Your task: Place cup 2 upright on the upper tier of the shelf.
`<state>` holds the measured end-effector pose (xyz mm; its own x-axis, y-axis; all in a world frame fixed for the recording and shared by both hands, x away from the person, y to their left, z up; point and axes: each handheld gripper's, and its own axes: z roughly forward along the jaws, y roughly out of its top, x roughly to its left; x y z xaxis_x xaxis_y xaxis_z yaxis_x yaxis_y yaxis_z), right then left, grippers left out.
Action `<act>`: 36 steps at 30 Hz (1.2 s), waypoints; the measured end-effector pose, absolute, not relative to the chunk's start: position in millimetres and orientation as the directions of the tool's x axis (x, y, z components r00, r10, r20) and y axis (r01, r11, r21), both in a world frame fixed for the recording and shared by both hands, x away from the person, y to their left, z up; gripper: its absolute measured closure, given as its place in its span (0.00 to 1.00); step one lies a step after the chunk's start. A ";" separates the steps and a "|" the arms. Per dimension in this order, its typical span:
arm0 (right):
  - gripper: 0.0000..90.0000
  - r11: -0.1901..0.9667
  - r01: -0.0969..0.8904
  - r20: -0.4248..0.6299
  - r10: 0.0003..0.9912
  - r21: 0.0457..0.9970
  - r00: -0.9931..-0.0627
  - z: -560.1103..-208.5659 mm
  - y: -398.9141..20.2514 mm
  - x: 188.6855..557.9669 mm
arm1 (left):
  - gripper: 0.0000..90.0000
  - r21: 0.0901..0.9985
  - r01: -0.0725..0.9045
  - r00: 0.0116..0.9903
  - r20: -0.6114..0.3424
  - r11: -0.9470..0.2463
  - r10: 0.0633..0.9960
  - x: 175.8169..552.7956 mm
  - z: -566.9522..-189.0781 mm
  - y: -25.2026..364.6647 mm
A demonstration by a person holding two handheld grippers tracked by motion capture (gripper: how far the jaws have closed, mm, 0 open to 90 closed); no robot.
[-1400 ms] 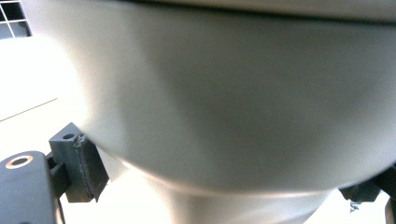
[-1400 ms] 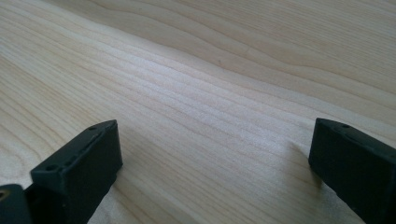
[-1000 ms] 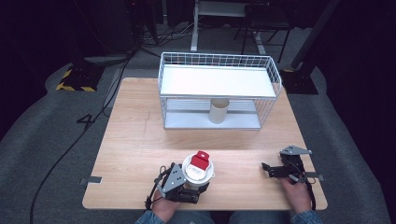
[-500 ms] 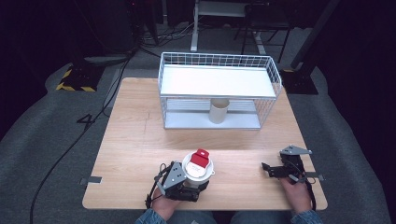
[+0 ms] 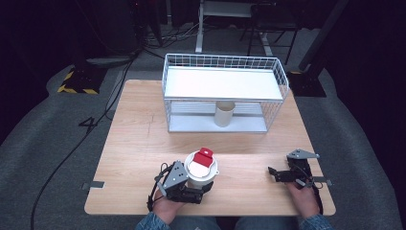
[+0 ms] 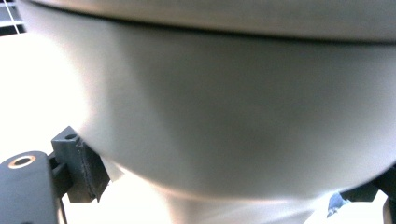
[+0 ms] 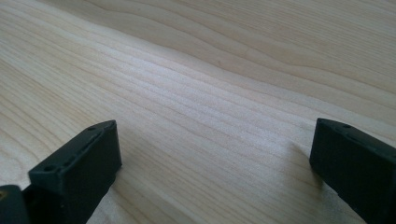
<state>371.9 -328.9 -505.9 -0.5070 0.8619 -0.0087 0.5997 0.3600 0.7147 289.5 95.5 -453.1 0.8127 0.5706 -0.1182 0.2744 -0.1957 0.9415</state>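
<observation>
White cup [image 5: 200, 173] with a white lid and red tab [image 5: 206, 154], upright near the bench's [image 5: 134, 143] front edge, about 6 o'clock from the bench centre. Clasped low on its body by the left gripper [image 5: 203, 184], jaws closed against the cup wall [image 6: 224, 116], one black pad visible pressed to its lower left side in the left gripper view. Left hand [image 5: 165, 208] beneath, at the bench edge. Right gripper [image 5: 273, 173] well apart at roughly 4 o'clock, resting low over the bare wood, jaws spread wide with nothing between them [image 7: 210, 154]. Farther off at 12 o'clock, a white wire basket rack [image 5: 225, 91] with a white shelf on top and a pale cylinder [image 5: 224, 114] standing upright on its lower level.
</observation>
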 end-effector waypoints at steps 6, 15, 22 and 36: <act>0.02 0.360 0.600 -0.009 0.862 0.715 -0.507 -505.9 -328.9 371.9 | 0.13 0.946 0.260 0.813 -0.107 -0.194 0.572 292.2 -431.6 97.8; 0.02 0.360 0.600 -0.009 0.862 0.715 -0.507 -505.9 -328.9 371.9 | 0.13 0.948 0.253 0.819 -0.105 -0.191 0.565 295.1 -408.5 100.4; 0.02 0.360 0.599 -0.009 0.862 0.715 -0.507 -505.9 -328.9 371.9 | 0.13 0.954 0.235 0.824 -0.095 -0.184 0.559 300.4 -391.2 101.1; 0.00 0.352 0.606 -0.013 0.871 0.713 -0.490 -506.1 -329.2 371.1 | 0.13 0.960 0.212 0.831 -0.078 -0.184 0.550 316.5 -359.1 100.8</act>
<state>371.1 -329.2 -506.1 -0.4905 0.8713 -0.0135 0.6062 0.3523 0.7131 316.5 100.8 -359.1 0.8313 0.5503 -0.0784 0.2123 -0.1839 0.9598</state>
